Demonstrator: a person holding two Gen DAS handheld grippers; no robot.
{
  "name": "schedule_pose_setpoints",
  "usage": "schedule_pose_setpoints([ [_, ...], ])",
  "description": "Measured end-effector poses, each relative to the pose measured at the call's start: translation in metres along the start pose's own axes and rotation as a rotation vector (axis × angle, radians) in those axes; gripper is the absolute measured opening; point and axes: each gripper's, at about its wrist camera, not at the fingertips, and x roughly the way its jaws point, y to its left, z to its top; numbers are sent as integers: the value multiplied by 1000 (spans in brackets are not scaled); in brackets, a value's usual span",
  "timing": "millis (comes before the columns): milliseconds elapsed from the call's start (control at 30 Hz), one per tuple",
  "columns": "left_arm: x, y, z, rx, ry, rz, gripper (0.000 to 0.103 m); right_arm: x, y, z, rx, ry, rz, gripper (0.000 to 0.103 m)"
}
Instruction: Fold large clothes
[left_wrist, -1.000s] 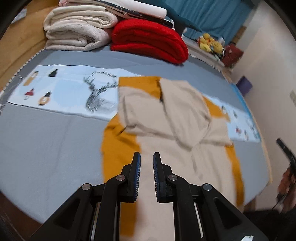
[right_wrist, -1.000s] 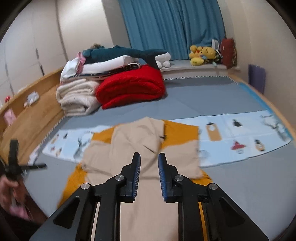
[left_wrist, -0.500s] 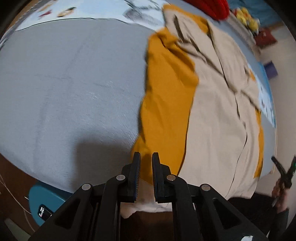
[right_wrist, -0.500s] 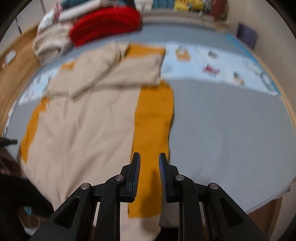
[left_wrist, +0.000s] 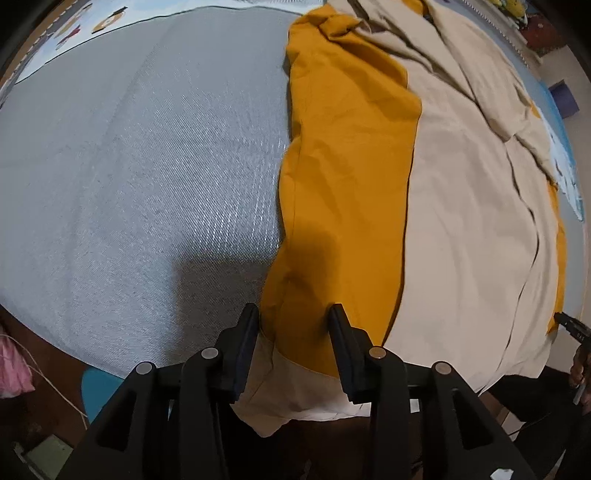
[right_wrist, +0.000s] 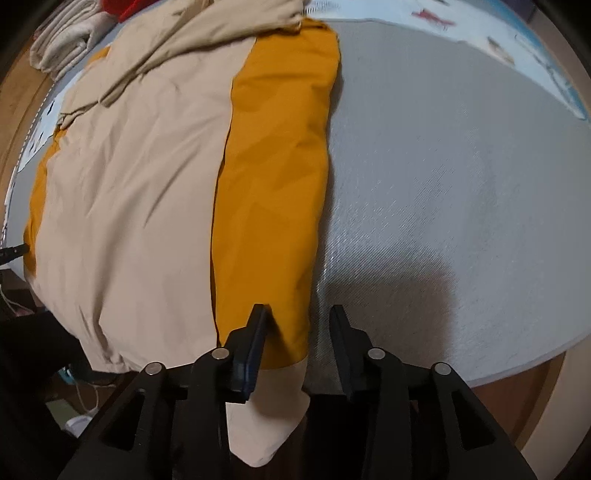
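Down over the near edge of the bed, both hand-held grippers point at a large beige and mustard-yellow garment (left_wrist: 461, 206) spread flat on the grey textured bedcover (left_wrist: 147, 166).

Seen from the left wrist, the garment fills the right half of the frame, its mustard side panel running from the top centre down to the bottom centre, with the beige body to the right and folded beige sleeves bunched at the upper right. The left gripper (left_wrist: 293, 314) has its black jaws parted and opening, straddling the lower end of the mustard panel where it meets a beige hem hanging over the bed's edge; the cloth lies between the jaws, but the pads do not press it. A light-blue printed cloth strip (left_wrist: 66, 29) shows at the upper left corner. At the far right edge, a hand (left_wrist: 580, 365) holds the other gripper's black tip.

Seen from the right wrist, the garment (right_wrist: 140, 177) takes the left half, its other mustard panel running down the centre. The right gripper (right_wrist: 297, 314) also has its jaws apart and opening, with the mustard panel's outer edge between them, not clamped. Folded cream blankets (right_wrist: 62, 40) sit in the upper left corner, and the bedcover (right_wrist: 443, 166) fills the right side.
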Motion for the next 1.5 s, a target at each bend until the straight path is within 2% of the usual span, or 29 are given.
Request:
schedule_pose_setpoints([
  [200, 12, -5, -2, 11, 29, 10, 38, 12, 0, -5, 3, 62, 17, 39],
  [400, 16, -9, -3, 37, 25, 25, 38, 14, 2, -11, -8, 74, 9, 39],
  [433, 15, -9, -4, 44, 21, 30, 37, 14, 2, -11, -9, 74, 7, 39],
  [467, 16, -12, -4, 54, 17, 31, 26, 13, 2, -13, -10, 71, 5, 38],
  [500, 15, -15, -5, 65, 15, 24, 16, 13, 4, -11, -11, 66, 16, 28],
  [533, 14, -20, -4, 72, 9, 20, 15, 13, 9, -4, -13, 62, 30, 14],
  [567, 12, -21, -5, 75, 5, 14, 11, 9, 12, -4, -18, 44, 46, 12],
  [633, 9, -21, -6, 69, 2, -7, 11, 2, 14, -4, -19, 16, 60, 9],
  [767, 13, -20, -7, 66, 26, -11, 15, -1, 1, -3, 53, 18, 91, 9],
  [867, 21, -27, -10, 87, 37, 1, 23, 6, -2, -3, 33, 56, 63, 16],
  [900, 22, -30, -11, 100, 38, 10, 23, 9, 0, -4, 25, 74, 58, 22],
  [1033, 25, -36, -14, 108, 36, 27, 23, 10, 6, -3, 0, 88, 35, 23],
  [1067, 26, -38, -15, 110, 34, 30, 18, 9, 5, -2, -5, 87, 31, 23],
  [1200, 18, -51, -12, 115, 14, 17, 6, 0, 16, -2, -43, 60, 25, 12],
  [1333, 3, -56, -20, 155, -32, -4, 4, -18, 24, 3, -42, -9, 44, 7],
  [1500, -28, -60, -30, 164, -133, -124, 3, -55, 22, 4, 8, -133, 136, 5],
])
